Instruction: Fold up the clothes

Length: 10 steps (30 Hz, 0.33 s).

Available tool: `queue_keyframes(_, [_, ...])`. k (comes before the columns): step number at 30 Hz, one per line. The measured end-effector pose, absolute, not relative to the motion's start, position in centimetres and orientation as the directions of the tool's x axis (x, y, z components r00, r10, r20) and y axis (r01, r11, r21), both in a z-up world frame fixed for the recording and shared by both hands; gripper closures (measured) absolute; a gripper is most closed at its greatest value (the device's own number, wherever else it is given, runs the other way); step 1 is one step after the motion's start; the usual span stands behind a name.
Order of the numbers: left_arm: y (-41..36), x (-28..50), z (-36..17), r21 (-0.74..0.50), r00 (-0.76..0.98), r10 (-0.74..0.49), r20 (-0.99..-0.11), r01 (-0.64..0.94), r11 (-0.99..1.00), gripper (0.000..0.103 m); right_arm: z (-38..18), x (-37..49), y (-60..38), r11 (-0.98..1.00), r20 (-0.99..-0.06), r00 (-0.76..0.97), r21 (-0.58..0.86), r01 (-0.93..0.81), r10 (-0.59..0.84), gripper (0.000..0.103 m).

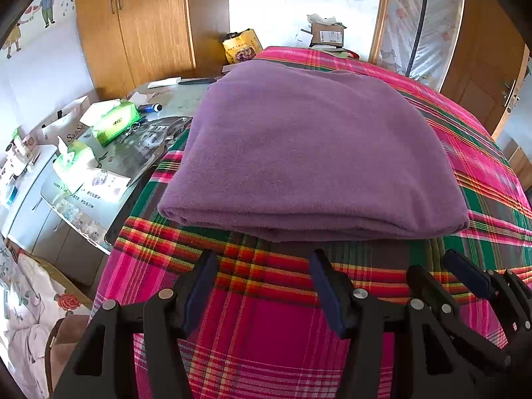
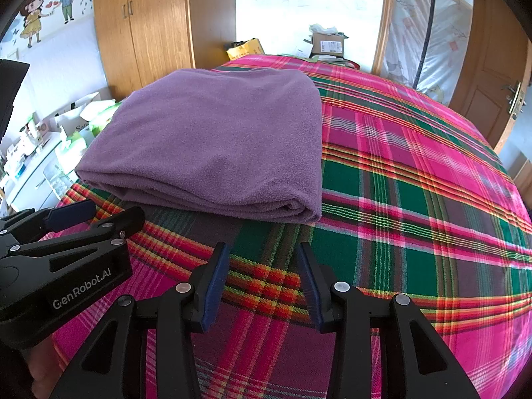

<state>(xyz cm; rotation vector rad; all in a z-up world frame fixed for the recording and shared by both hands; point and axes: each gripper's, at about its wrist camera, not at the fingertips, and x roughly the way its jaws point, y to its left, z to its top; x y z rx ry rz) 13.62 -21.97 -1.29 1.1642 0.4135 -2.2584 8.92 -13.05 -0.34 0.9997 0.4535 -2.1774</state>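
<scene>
Nearest: I am holding my left tool (image 1: 262, 286) with its two blue-padded fingers spread apart and nothing between them, hovering over the plaid bedspread (image 1: 266, 332). My right tool (image 2: 262, 282) is sitting just beside it, likewise gaping and empty. Neither is touching the cloth.

Just ahead: the purple fleece garment (image 1: 309, 153) is lying on the bed as a thick, squared stack, its rolled fold edge facing me. In the right wrist view it (image 2: 212, 146) is sitting to the left of my right tool's line, near the bed's left side.

Judgement: the fold is looking nearly done; what remains is one more halving or a tidy-up. To do it well, I am thinking of pinching the near corners through all layers, one tool per corner, lifting evenly and low so the layers are not sliding apart, then laying the edge square on the far edge. Fleece is bulky and springy; a shallow pinch risks catching only the top layer.

Farther left, on the cluttered worktop (image 1: 176, 103): green tissue boxes (image 1: 113, 121), one with a white sheet poking up from its slot. A white paper bag (image 1: 71, 129) is standing open; contents not visible.

Farthest: a cardboard box (image 1: 327, 35) past the bed's end, pale crumpled stuff on top, and a yellow packet (image 1: 241, 46), contents unreadable.
</scene>
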Motion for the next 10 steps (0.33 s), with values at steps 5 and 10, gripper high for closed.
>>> queue_keyframes(5, [-22.03,13.65,-1.31,-0.016,-0.470,-0.338,-0.815,0.603,-0.798,0.045,-0.34,8.99,-13.05,-0.704,-0.765,-0.469,-0.029,0.709,-0.441,0.059])
queue_keyframes(10, [-22.04,13.64,-1.31,-0.016,-0.471,-0.335,-0.816,0.599,-0.801,0.045,-0.35,8.99,-13.03,-0.706,-0.765,-0.472,-0.031,0.707,-0.439,0.059])
